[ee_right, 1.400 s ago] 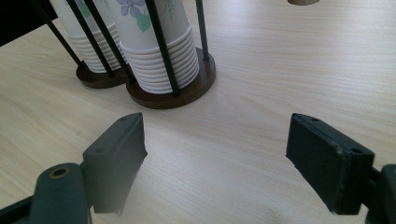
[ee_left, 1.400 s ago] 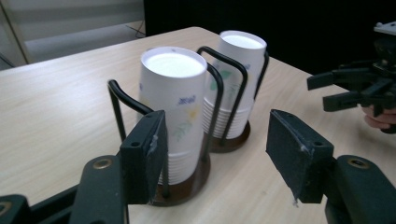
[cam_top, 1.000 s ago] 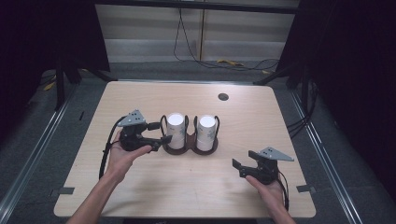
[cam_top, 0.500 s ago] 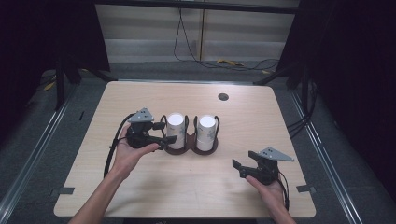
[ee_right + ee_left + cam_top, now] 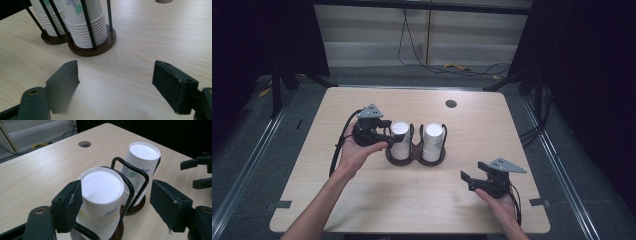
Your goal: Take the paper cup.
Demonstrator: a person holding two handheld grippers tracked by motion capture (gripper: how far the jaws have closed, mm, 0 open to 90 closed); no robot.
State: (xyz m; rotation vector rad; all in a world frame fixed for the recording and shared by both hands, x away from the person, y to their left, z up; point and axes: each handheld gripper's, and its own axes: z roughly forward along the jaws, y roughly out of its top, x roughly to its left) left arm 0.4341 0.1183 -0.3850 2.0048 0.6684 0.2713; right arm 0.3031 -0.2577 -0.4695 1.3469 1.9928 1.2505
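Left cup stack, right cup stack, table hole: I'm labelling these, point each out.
Left cup stack (image 5: 400,140), high view, its side wall.
Right cup stack (image 5: 432,141), high view, its side wall.
Table hole (image 5: 451,104), high view, its middle.

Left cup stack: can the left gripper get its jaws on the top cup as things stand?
Probably yes. The left gripper already straddles the left cup stack, jaws open, one pad close against the top cup's side. The holder's wire loop stands by the other jaw and could snag it as it closes.

wooden table (image 5: 362,200), round table hole (image 5: 451,104)
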